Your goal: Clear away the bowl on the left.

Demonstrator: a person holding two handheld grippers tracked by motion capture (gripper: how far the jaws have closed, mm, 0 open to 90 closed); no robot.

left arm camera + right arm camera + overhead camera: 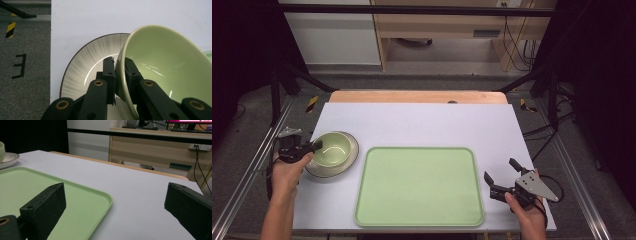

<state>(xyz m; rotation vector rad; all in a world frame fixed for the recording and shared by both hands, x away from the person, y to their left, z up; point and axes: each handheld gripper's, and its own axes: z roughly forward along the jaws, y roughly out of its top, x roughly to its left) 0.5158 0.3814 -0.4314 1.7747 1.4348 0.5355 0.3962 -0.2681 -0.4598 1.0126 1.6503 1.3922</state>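
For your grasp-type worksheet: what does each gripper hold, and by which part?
The left gripper pinches the green bowl by its rim, one jaw inside and one outside. The right gripper is open, holding nothing.

A single black mark shaped like a reversed "E" is seen on the grey floor (25,82).

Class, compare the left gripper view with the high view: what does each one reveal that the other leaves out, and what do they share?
Left gripper view alone: the fine streaks on the plate, and one jaw inside, one outside the bowl wall. High view alone: the empty green tray and the open right gripper at its right edge. Shared: the left gripper shut on the bowl's rim, over the plate.
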